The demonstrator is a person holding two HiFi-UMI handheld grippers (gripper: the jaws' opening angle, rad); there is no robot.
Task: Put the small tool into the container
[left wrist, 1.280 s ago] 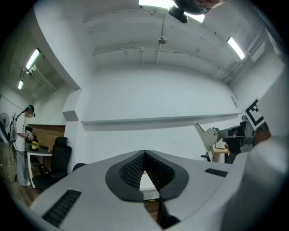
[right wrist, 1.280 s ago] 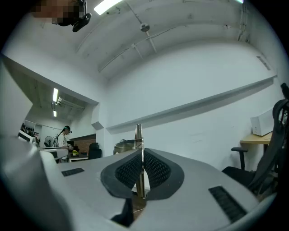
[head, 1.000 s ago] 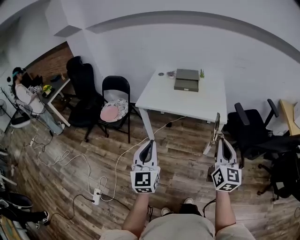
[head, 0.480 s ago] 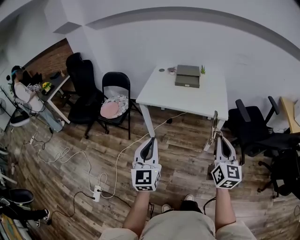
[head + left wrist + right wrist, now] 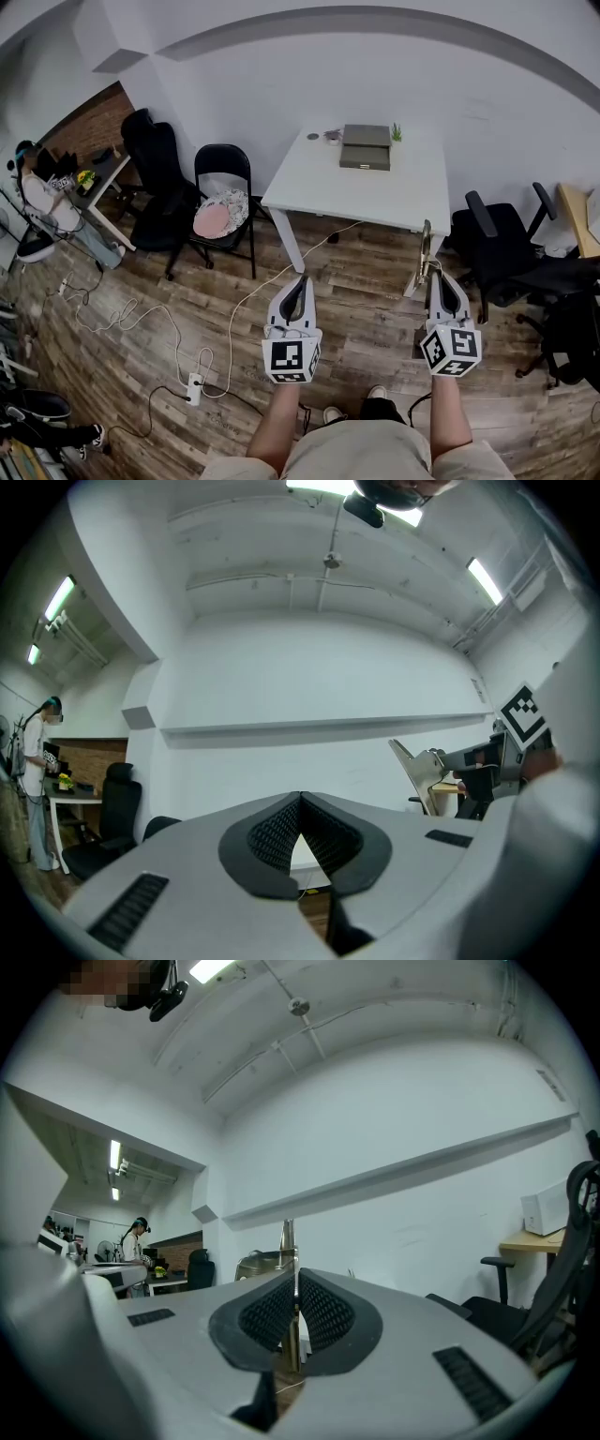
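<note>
I stand on a wood floor, some way back from a white table (image 5: 375, 192). On its far side rests a grey box-shaped container (image 5: 366, 147). My right gripper (image 5: 438, 278) is shut on a thin metal tool (image 5: 427, 251) that sticks up past the jaws. The right gripper view shows the tool's blade (image 5: 289, 1238) pinched between the ribbed pads (image 5: 319, 1312). My left gripper (image 5: 299, 284) is shut and holds nothing, its pads meeting at the tip (image 5: 300, 801). The left gripper view also catches the tool (image 5: 413, 769) off to the right.
A black folding chair with a pink cushion (image 5: 223, 211) stands left of the table. Black office chairs (image 5: 506, 253) stand to its right. A white cable and a power strip (image 5: 195, 391) lie on the floor at my left. A person (image 5: 37, 202) sits at a far-left desk.
The head view has shifted: the table and container sit a little further left and higher in the picture. Both grippers keep nearly the same place and stay shut.
</note>
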